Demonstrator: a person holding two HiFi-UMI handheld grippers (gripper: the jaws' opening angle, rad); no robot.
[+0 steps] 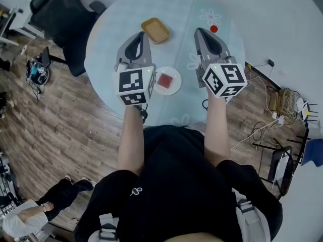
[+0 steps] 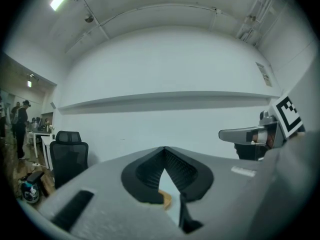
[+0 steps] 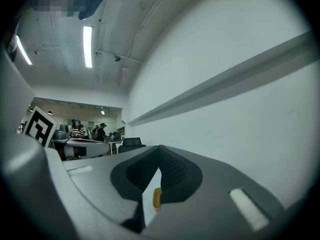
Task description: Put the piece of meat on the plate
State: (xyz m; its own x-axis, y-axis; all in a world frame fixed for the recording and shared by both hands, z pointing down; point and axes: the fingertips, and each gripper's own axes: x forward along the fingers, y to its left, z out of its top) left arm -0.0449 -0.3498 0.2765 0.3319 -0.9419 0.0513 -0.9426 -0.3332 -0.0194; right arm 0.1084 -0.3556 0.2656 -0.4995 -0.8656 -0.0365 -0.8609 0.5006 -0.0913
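Note:
A red piece of meat point(image 1: 164, 80) lies on a small white plate point(image 1: 174, 87) near the front edge of the round table point(image 1: 111, 39), between my two arms. My left gripper point(image 1: 143, 35) is held level above the table to the plate's left, jaws together and empty. My right gripper point(image 1: 199, 31) hovers to the plate's right, also shut with nothing in it. In the left gripper view the jaws point(image 2: 164, 150) meet at the tip, and the right gripper's body point(image 2: 250, 133) shows beside it. The right gripper view shows its own jaws point(image 3: 159, 147) meeting likewise.
A tan tray point(image 1: 155, 29) sits further back on the table, just past the left gripper's tip. A small red object point(image 1: 214, 28) lies at the back right. A black office chair point(image 1: 60, 14) stands left of the table; cables point(image 1: 282, 105) trail over the floor at right.

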